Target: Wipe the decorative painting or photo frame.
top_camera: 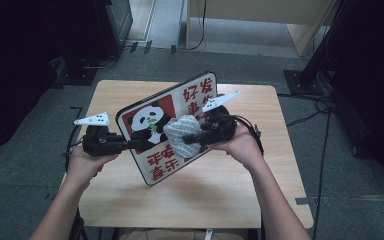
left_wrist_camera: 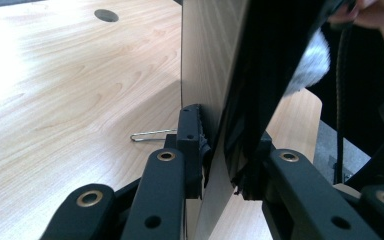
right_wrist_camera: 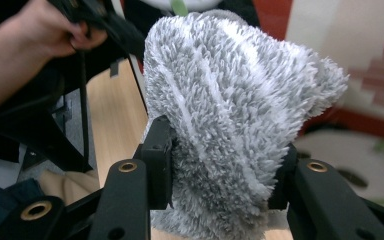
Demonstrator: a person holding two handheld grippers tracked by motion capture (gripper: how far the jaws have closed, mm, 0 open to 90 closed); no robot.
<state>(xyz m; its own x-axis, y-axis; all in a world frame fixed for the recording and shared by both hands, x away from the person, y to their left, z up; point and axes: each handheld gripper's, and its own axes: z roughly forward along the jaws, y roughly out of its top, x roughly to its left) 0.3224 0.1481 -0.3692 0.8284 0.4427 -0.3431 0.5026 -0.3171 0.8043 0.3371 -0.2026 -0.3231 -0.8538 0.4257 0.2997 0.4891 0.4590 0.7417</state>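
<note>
High view shows the left gripper [top_camera: 130, 144] clamped on the lower left edge of a panda sign board [top_camera: 152, 120], which it holds tilted up off the bench [top_camera: 230, 195], printed face toward the person. The right gripper [top_camera: 190, 136] is clenched on a fluffy grey cloth [top_camera: 182, 135] bunched between its jaws. What the coming wipe seems to turn on is this: the board's face lies directly ahead of the right gripper's jaws, with the cloth pressed to it or very nearly so, just below the panda picture and beside the red characters; I cannot tell for certain whether they touch. The board's long axis runs diagonally, from the left gripper away and up toward the far right, so a stroke along it would carry the right gripper away from the left one. The right hand is the working hand here; the left only steadies. In the left gripper view the board [left_wrist_camera: 215, 75] stands edge-on between the jaws, its plain wood-coloured back on one side, and a thin wire clip [left_wrist_camera: 150, 135] lies on the bench beyond. In the right gripper view the cloth [right_wrist_camera: 230, 110] bulges well past the jaws, hiding much of the board behind it. The bench is pale wood grain, bare around the board, on a grey carpeted floor [top_camera: 40, 165] with dark stands and cables around it.
</note>
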